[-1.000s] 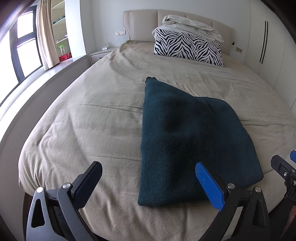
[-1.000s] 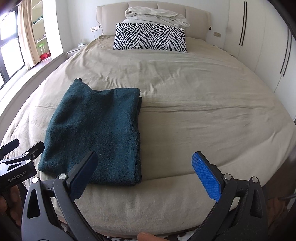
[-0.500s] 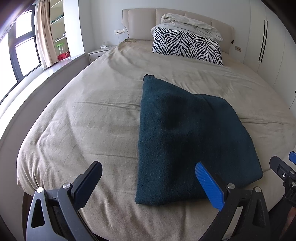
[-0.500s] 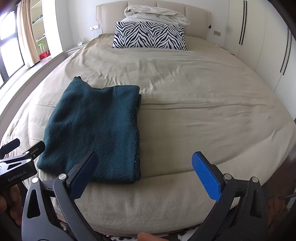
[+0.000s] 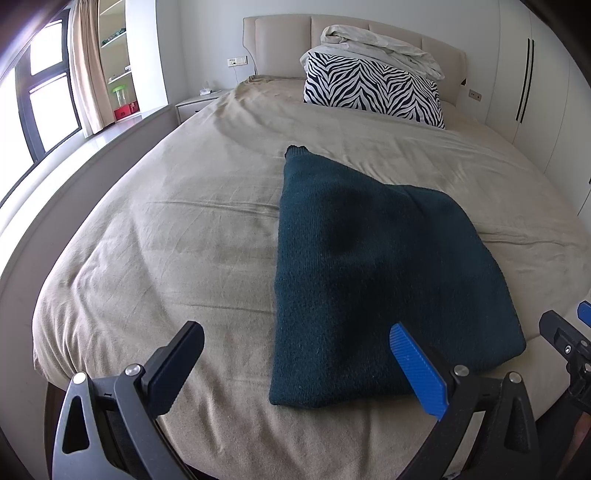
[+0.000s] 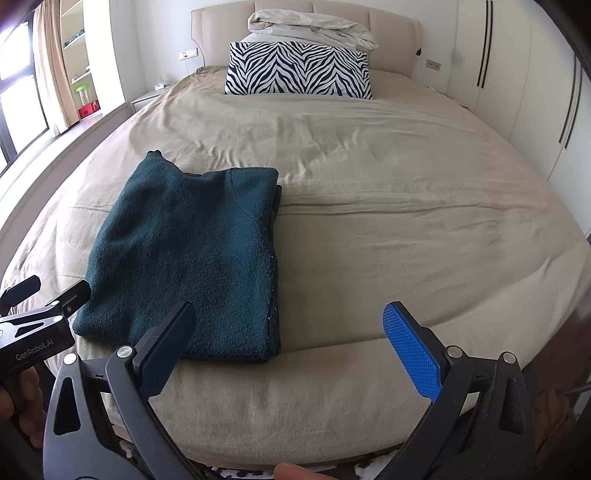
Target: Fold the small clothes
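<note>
A dark teal knit sweater (image 5: 369, 277) lies folded into a flat rectangle near the foot of the beige bed (image 5: 184, 240). It also shows in the right wrist view (image 6: 192, 258), left of centre. My left gripper (image 5: 295, 354) is open and empty, held over the bed's front edge, its blue finger over the sweater's near edge. My right gripper (image 6: 288, 339) is open and empty, just in front of the sweater's near right corner. Each gripper's tip shows at the edge of the other's view.
A zebra-striped pillow (image 6: 299, 70) with a crumpled pale duvet (image 6: 314, 29) on top lies at the padded headboard. A window, curtain and shelves stand on the left, white wardrobe doors (image 6: 517, 92) on the right. The bed right of the sweater is bare sheet.
Both grippers have drawn back and lifted slightly; the sweater sits a little lower in both views. The sweater itself has not moved and both grippers stay open.
</note>
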`<state>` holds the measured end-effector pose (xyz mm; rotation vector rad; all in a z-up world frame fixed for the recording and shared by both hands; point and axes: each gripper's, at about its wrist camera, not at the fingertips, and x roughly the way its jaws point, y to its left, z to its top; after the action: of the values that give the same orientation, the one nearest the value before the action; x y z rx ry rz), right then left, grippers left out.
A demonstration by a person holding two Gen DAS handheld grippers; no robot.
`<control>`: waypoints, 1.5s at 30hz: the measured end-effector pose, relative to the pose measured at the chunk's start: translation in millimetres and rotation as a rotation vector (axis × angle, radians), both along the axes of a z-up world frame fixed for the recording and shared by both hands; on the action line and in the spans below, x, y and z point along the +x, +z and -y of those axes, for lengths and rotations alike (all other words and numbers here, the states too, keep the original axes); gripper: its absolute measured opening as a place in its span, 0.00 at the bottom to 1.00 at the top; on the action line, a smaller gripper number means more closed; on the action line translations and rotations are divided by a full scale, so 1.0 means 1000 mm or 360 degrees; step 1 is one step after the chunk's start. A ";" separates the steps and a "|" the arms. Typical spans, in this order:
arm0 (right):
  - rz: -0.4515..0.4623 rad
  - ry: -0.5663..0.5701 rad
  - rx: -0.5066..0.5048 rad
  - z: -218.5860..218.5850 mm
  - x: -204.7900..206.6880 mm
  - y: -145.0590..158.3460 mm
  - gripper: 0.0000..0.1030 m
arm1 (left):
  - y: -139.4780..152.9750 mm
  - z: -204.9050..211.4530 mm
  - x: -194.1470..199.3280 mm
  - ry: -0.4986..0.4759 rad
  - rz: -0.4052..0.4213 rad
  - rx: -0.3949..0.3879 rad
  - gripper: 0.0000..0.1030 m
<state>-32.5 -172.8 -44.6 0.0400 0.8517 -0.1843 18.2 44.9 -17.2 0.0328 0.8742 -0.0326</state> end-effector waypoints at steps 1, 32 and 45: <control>-0.0001 0.0000 0.0000 0.000 0.000 -0.001 1.00 | 0.000 0.000 0.000 -0.0001 0.0000 -0.0001 1.00; -0.0004 -0.0003 0.0006 0.001 -0.001 -0.002 1.00 | -0.003 0.001 0.000 -0.0007 -0.0004 0.0002 1.00; -0.0010 -0.0006 0.0007 0.000 -0.004 -0.004 1.00 | -0.004 0.001 0.000 -0.0008 -0.0006 0.0003 1.00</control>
<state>-36.8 -172.3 -48.3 0.0453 0.8587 -0.1859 18.2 43.5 -21.0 0.0365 0.8781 -0.0366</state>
